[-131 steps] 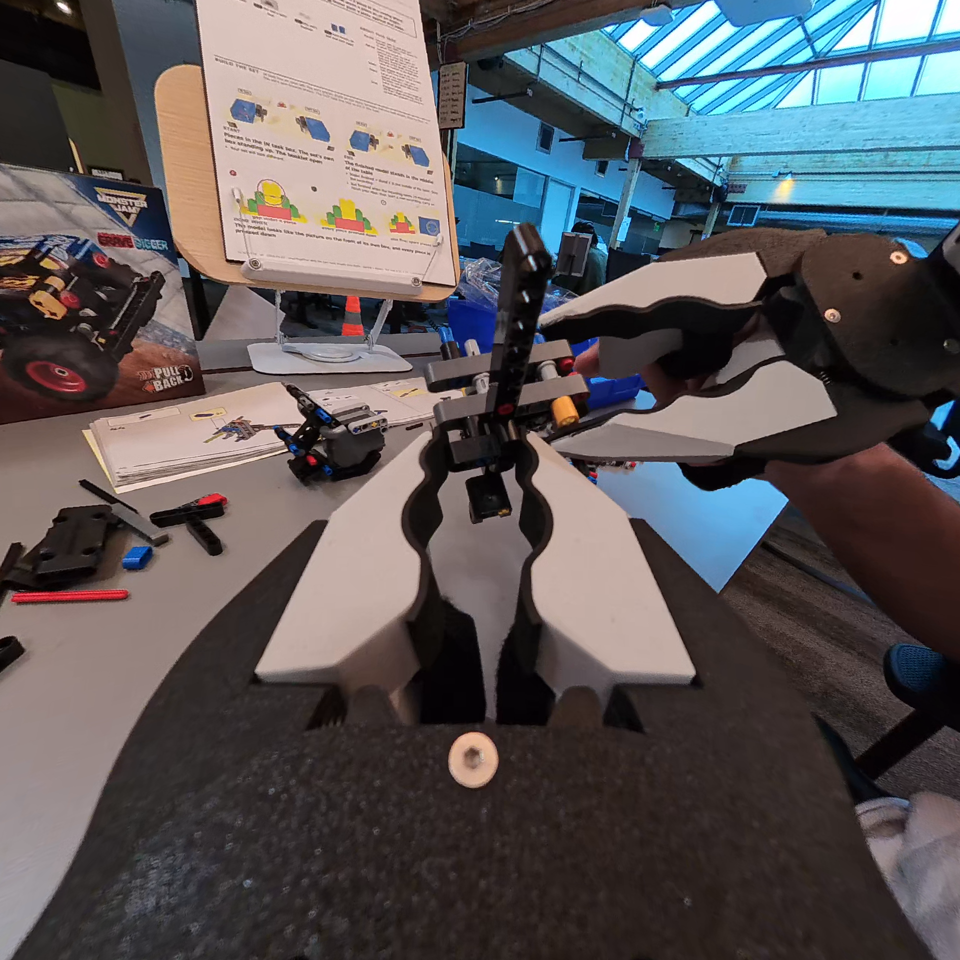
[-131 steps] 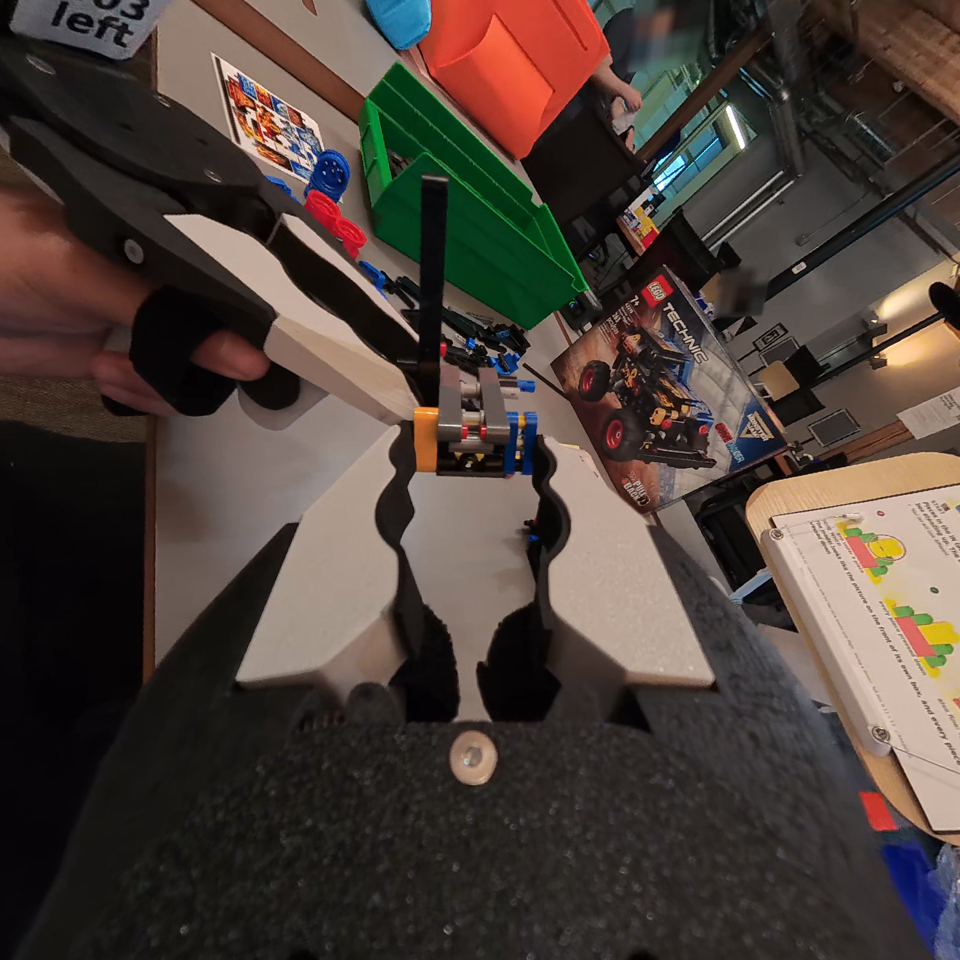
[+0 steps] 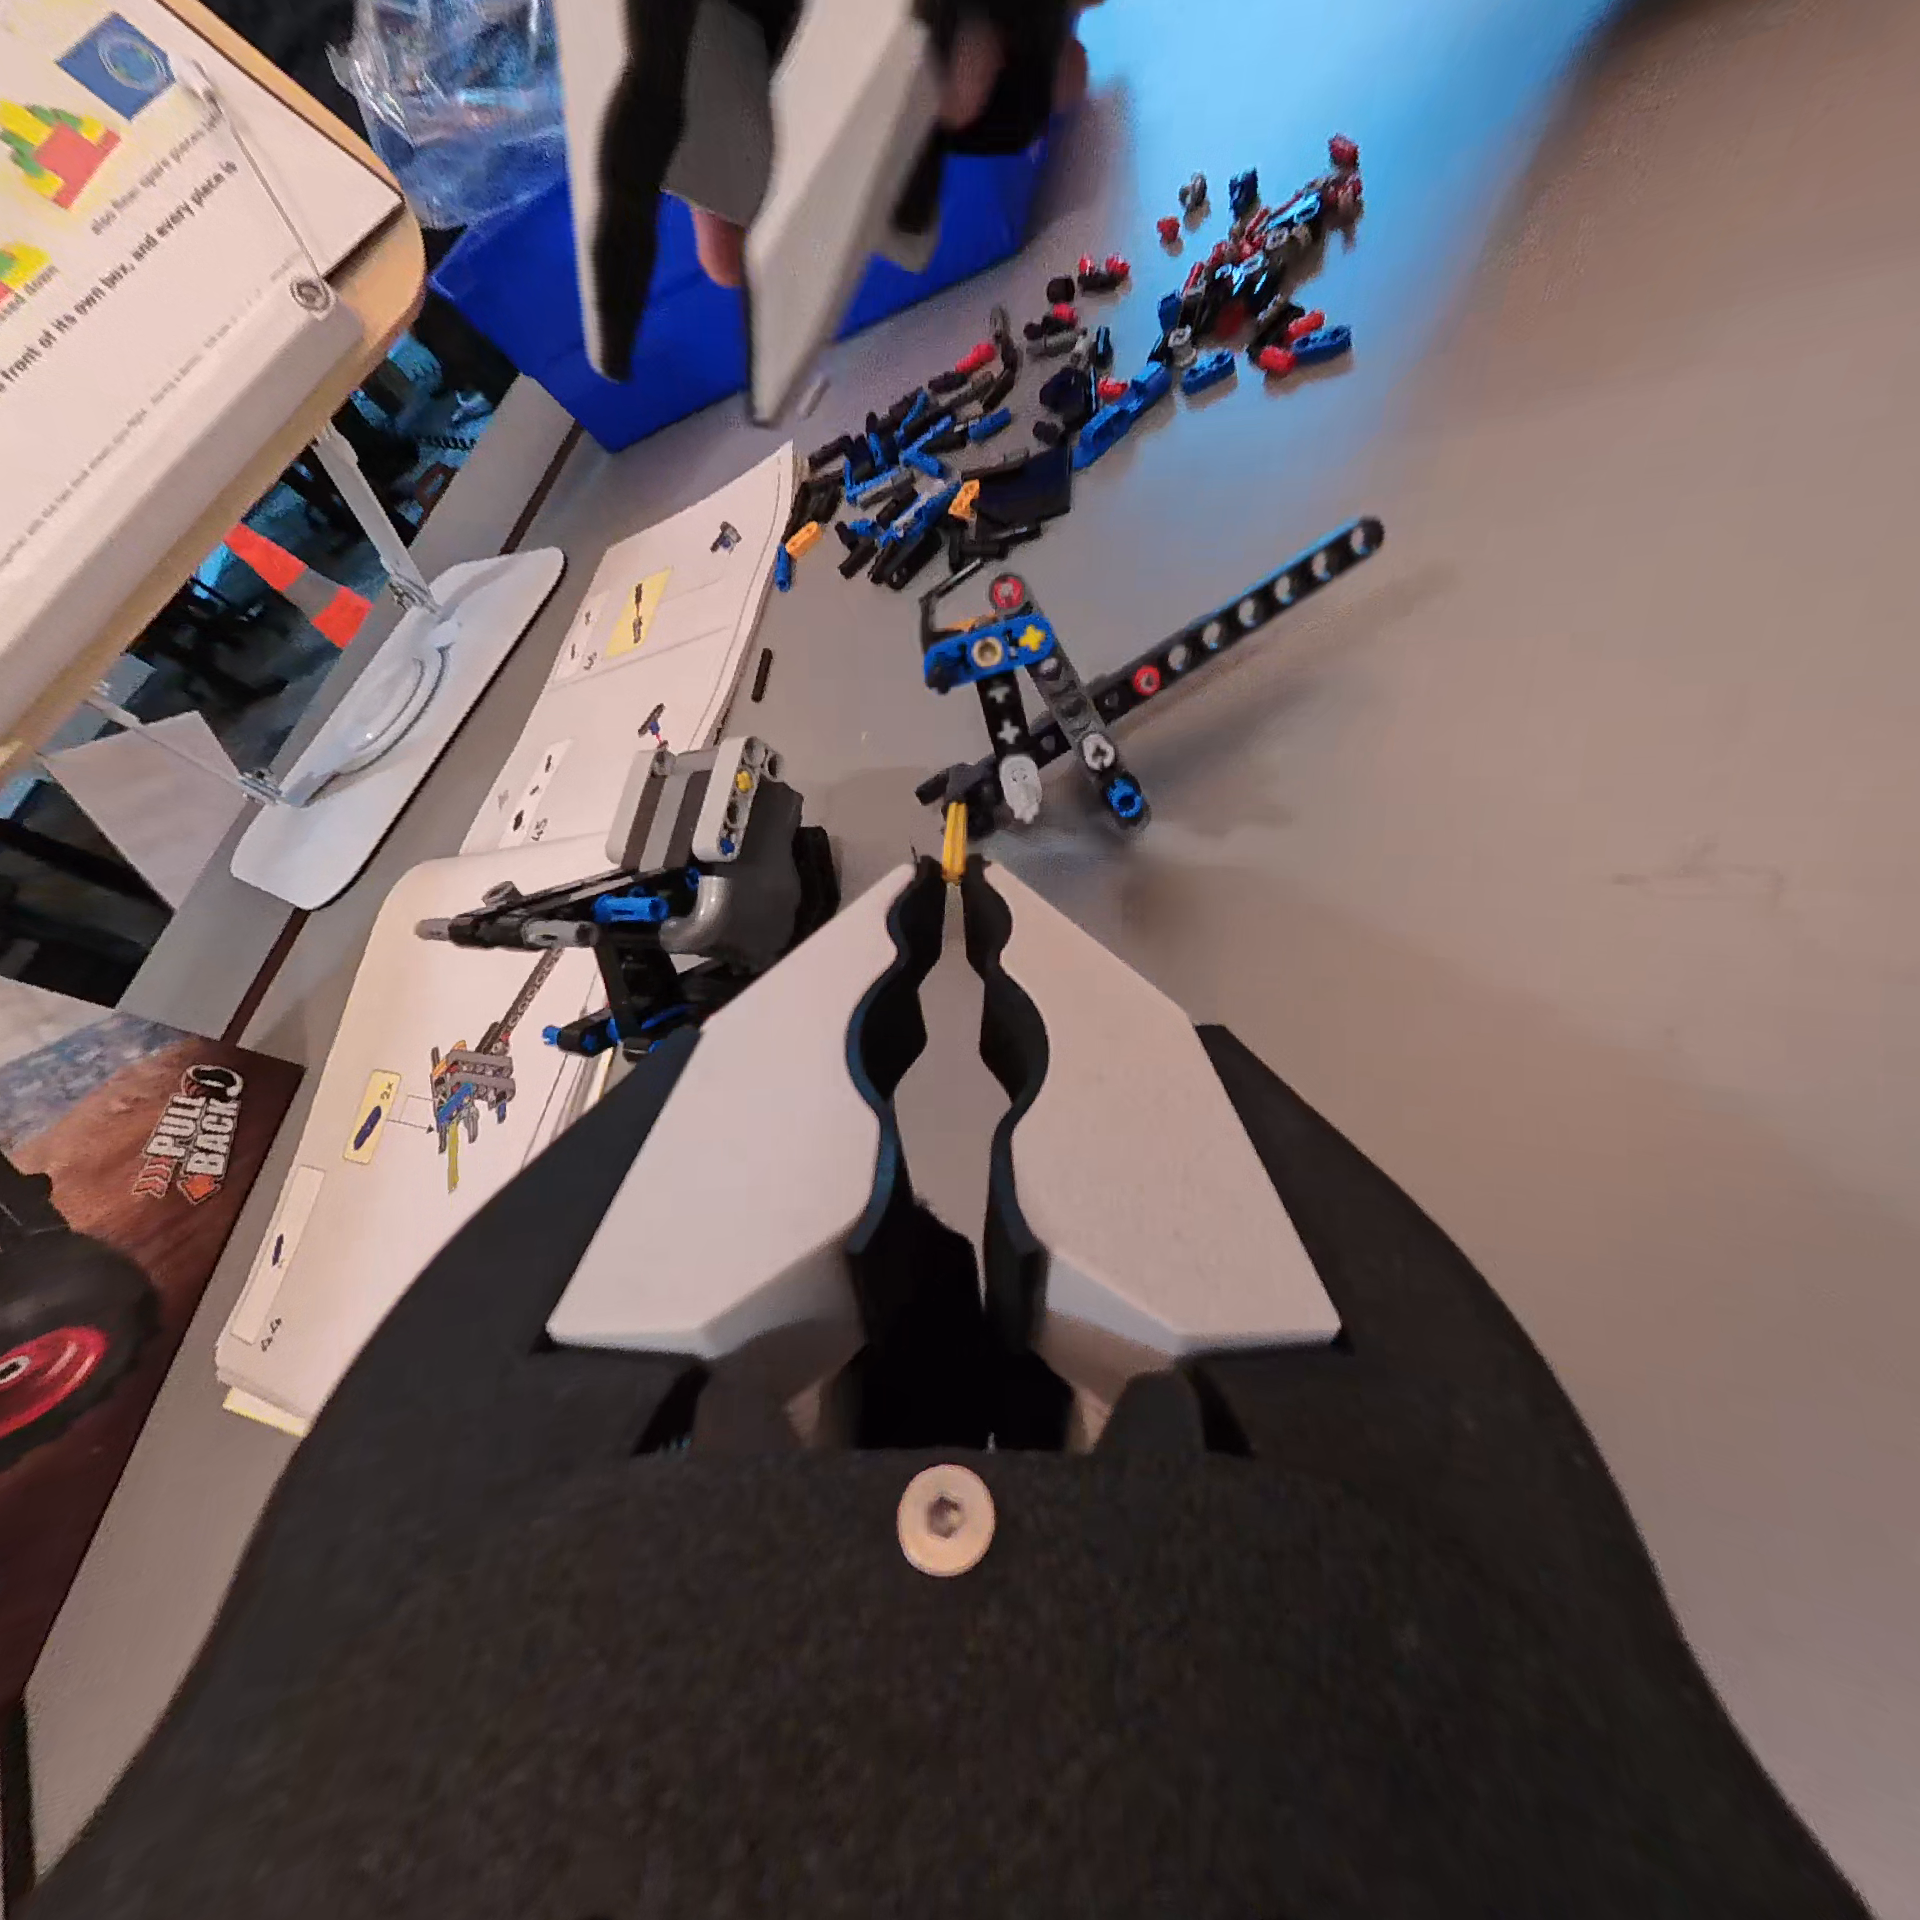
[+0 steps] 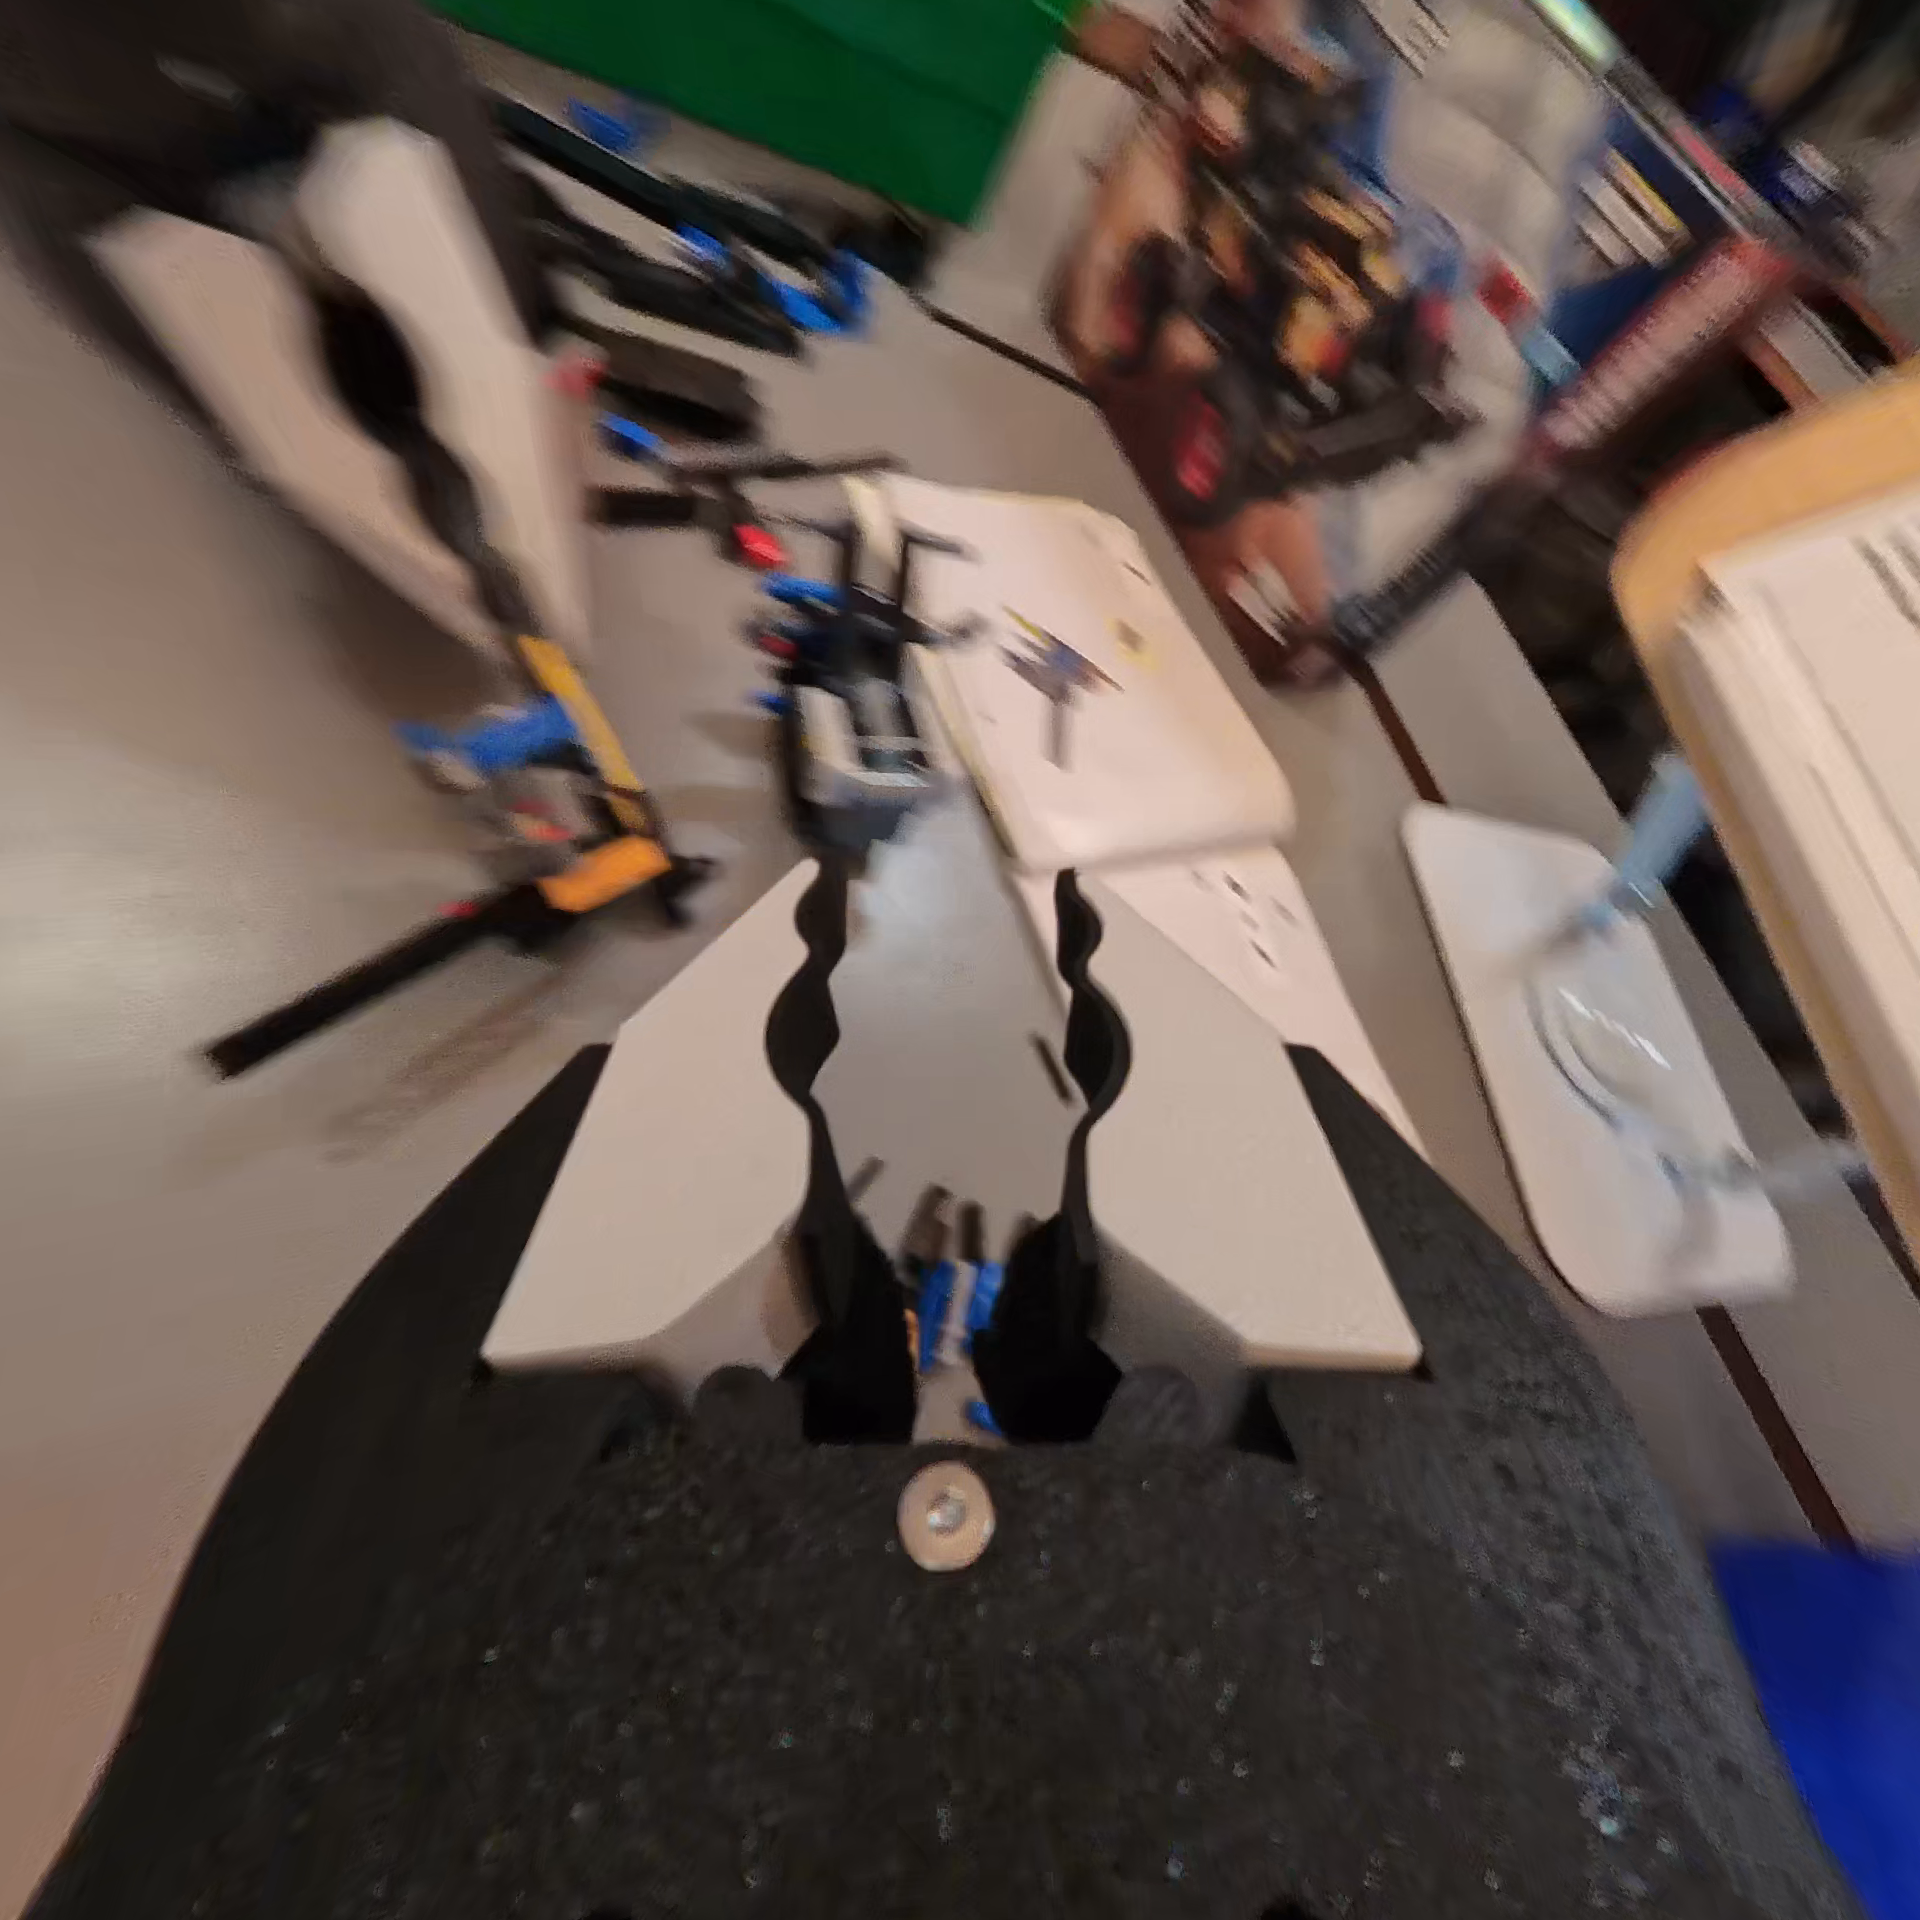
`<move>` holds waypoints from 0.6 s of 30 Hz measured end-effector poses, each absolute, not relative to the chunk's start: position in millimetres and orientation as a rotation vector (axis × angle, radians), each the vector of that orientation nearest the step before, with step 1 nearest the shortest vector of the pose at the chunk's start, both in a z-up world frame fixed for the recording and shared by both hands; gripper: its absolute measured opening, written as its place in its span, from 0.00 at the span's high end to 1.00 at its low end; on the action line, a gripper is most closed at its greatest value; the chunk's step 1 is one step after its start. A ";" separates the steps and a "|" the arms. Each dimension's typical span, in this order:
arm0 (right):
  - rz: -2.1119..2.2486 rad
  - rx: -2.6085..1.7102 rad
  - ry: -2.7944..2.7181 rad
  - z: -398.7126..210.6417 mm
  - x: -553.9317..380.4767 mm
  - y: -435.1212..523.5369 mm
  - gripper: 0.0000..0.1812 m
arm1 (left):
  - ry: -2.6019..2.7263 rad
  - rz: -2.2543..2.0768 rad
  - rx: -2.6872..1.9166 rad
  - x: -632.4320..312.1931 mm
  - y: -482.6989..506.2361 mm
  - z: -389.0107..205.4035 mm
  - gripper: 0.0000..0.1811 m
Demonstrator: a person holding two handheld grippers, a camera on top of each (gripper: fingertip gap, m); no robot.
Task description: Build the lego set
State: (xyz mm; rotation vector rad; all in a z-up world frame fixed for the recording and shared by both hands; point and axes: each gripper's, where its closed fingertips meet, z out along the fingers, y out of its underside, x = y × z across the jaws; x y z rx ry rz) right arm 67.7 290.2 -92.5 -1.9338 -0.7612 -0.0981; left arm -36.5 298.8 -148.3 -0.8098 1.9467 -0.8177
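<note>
The left gripper [image 3: 948, 871] is nearly closed, its white fingers pinching the end of a thin yellow axle [image 3: 953, 837] right at the tips. That axle sticks out of the small lego assembly [image 3: 1049, 694], which lies flat on the grey table [image 3: 1558, 935]: a long black beam with holes runs off to the right, with shorter black and grey beams, a blue cross-piece and red and blue pins fixed across it.

The right gripper [image 4: 945, 894] is spread wide with only bare table between its fingers; it grips nothing. The right wrist view is badly smeared, so fine detail there is lost. In the left wrist view this same gripper hangs above the blue bin [image 3: 665, 343] at the far edge of the table.

Just left of the left gripper sits a second, chunkier sub-assembly [image 3: 707, 883] in grey, black and blue, resting on the open instruction booklet [image 3: 644, 644]. Beyond the booklet a scatter of loose pieces [image 3: 1091, 405], black, blue and red, spreads across the table. A printed sheet on a wooden stand [image 3: 156, 301] rises at the left, and the corner of the set's box [image 3: 114, 1226] shows below it. A green bin [image 4: 831, 83] stands at the far side in the right wrist view.
</note>
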 end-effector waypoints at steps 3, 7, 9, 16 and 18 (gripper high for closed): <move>-0.202 -1.981 -0.528 -93.9 112.9 304.7 0.79 | 1.976 -0.775 -0.813 -36.9 299.6 -155.6 0.99; -0.140 -2.050 -0.298 -100.9 141.7 309.5 0.80 | 2.014 -0.706 -0.799 -37.5 297.8 -164.8 0.99; -0.107 -2.110 -0.251 -112.3 148.6 309.1 0.79 | 2.028 -0.676 -0.794 -37.9 297.1 -168.6 0.99; -0.129 -2.191 -0.263 -140.7 153.8 312.1 0.79 | 2.050 -0.584 -0.757 -39.1 291.1 -176.9 0.99; -0.138 -2.194 -0.270 -141.8 153.4 312.1 0.80 | 2.059 -0.590 -0.770 -40.0 289.6 -177.6 0.99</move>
